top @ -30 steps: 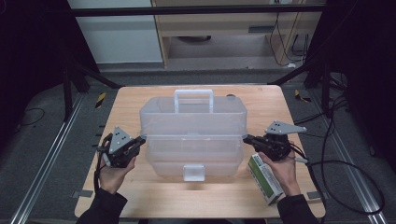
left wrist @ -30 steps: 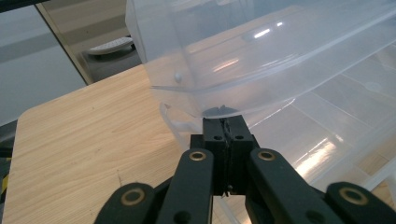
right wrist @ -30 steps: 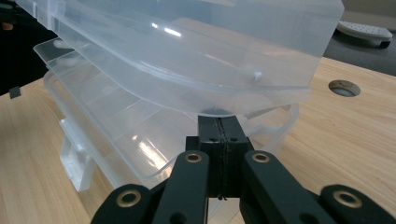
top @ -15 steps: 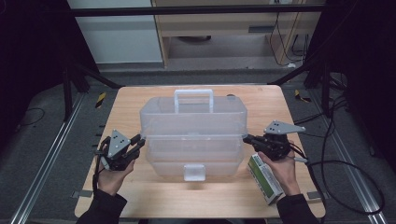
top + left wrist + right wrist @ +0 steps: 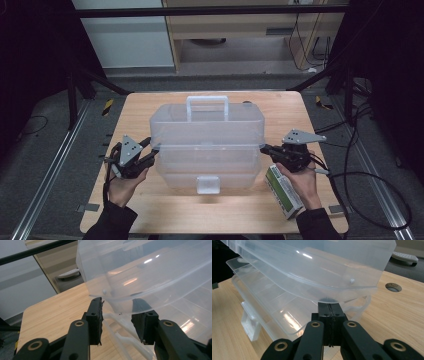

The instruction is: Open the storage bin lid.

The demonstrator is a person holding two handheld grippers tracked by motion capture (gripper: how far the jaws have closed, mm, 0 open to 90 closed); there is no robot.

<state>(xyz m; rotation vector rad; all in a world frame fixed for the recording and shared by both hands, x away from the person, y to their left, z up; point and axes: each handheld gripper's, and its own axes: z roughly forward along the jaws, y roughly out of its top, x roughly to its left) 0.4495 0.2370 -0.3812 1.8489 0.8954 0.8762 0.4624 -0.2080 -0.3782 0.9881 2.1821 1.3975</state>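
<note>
At the lower left of the high view, the left tongs (image 5: 150, 152) sit in a hand that comes up from the bottom edge, their tips reaching toward the left end of the clear plastic toolbox (image 5: 207, 142), which stands in the middle of the wooden counter (image 5: 135, 112). Their jaws have just been opening and now stand spread; in the left gripper view (image 5: 117, 315) the lid's left rim hangs above and between the two black pads without either pad pressing on it, so this side looks like a grip let go. The lid (image 5: 205, 122) with its white handle (image 5: 207, 104) appears raised a little off the lower tray, and in the right gripper view a gap shows between the lid's lip and the tray beneath, which suggests the box is being opened from both ends at once to keep the lid level. The white front latch (image 5: 207, 184) hangs at the lower middle of the box, facing the person. Toward the right of the high view, the right tongs (image 5: 264, 149) meet the box's right end; the right gripper view (image 5: 329, 312) shows their jaws pressed together with the tips tucked just under the lid's edge, apparently propping it rather than pinching it, though whether a thin lip is caught between them cannot be told. At the lower right, a green and white carton (image 5: 282, 189) lies on the counter just beside the right hand, probably waiting to go inside.
</note>
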